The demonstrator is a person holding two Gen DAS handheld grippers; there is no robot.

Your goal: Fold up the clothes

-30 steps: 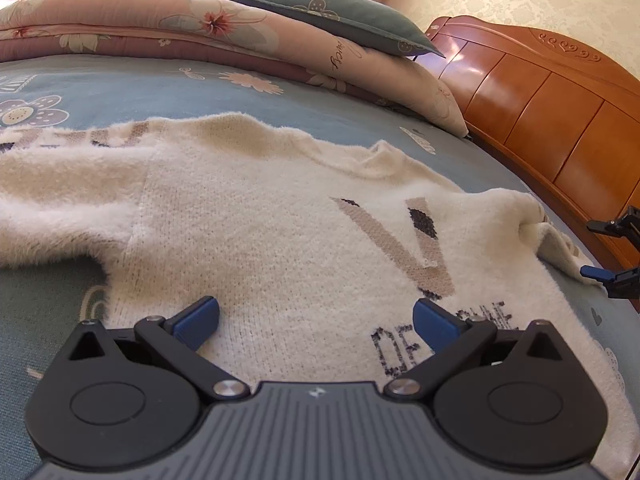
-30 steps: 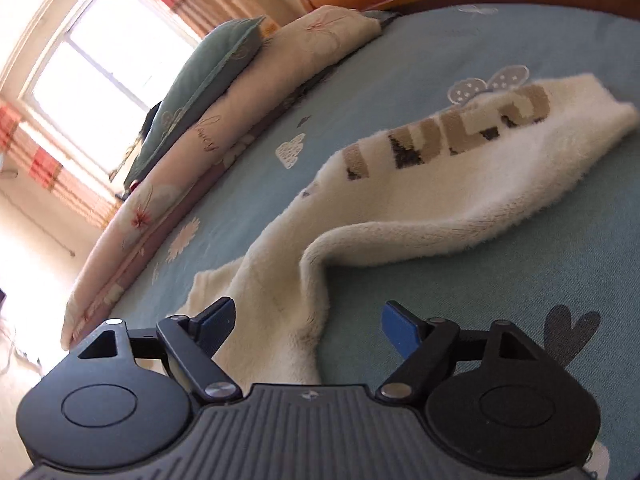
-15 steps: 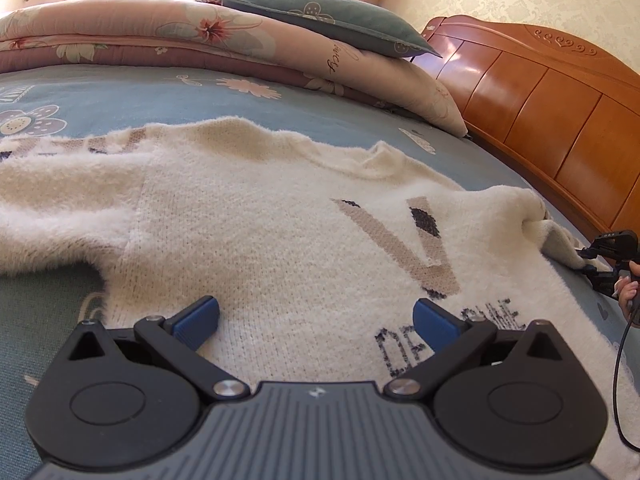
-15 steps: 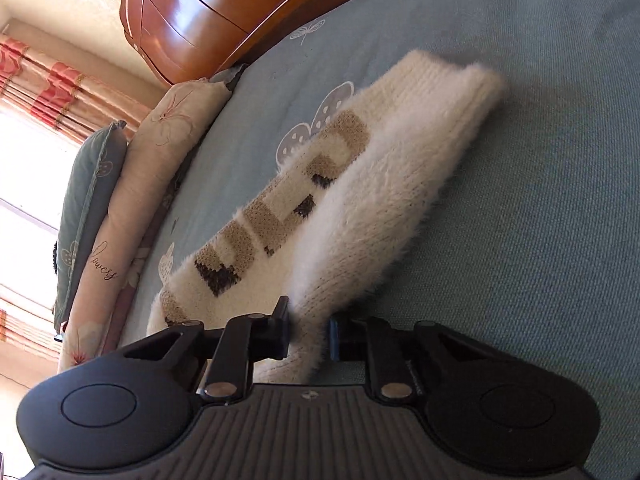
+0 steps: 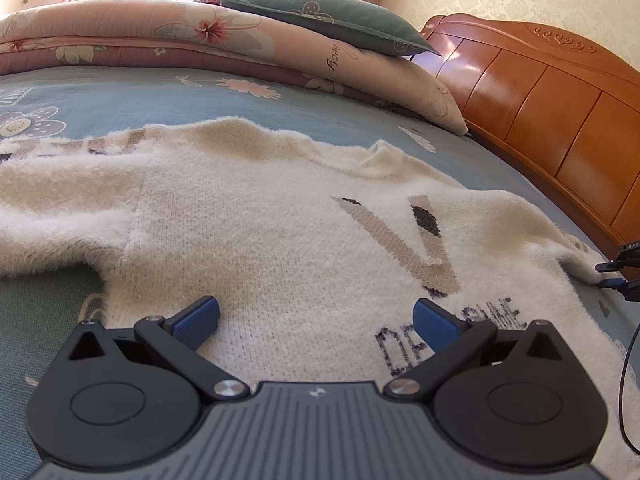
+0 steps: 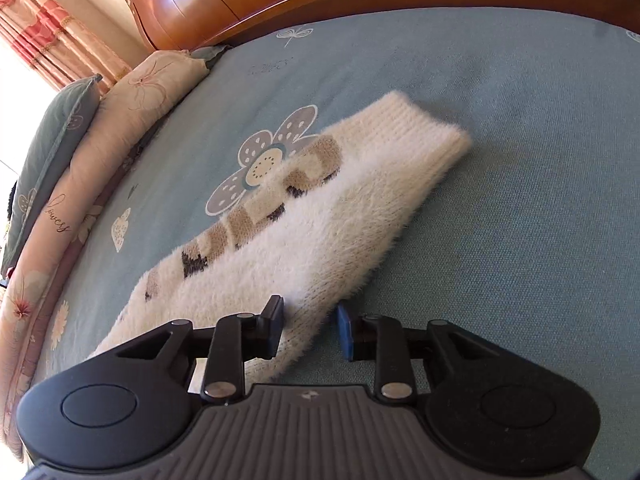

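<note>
A fluffy cream sweater [image 5: 280,232] with tan and dark lettering lies spread flat on the blue bedspread. My left gripper [image 5: 316,318] hovers open over its lower body, nothing between the blue pads. The sweater's right sleeve [image 6: 320,224] stretches out to its ribbed cuff [image 6: 420,132]. My right gripper [image 6: 310,326] straddles the near part of that sleeve. Its jaws are opening: the left pad lies against the fluffy edge and the right pad stands clear of it. The right gripper [image 5: 618,276] also shows at the right edge of the left wrist view, by the sleeve.
A folded floral quilt [image 5: 200,40] with a green pillow [image 5: 320,12] on top runs along the far side of the bed. A wooden headboard [image 5: 540,100] bounds the right side. Bare blue bedspread [image 6: 520,200] lies to the right of the sleeve.
The right gripper swung along the sleeve toward the cuff. It went from wide open to pinched on the sleeve, and now the jaws stand apart again. The left gripper has stayed put.
</note>
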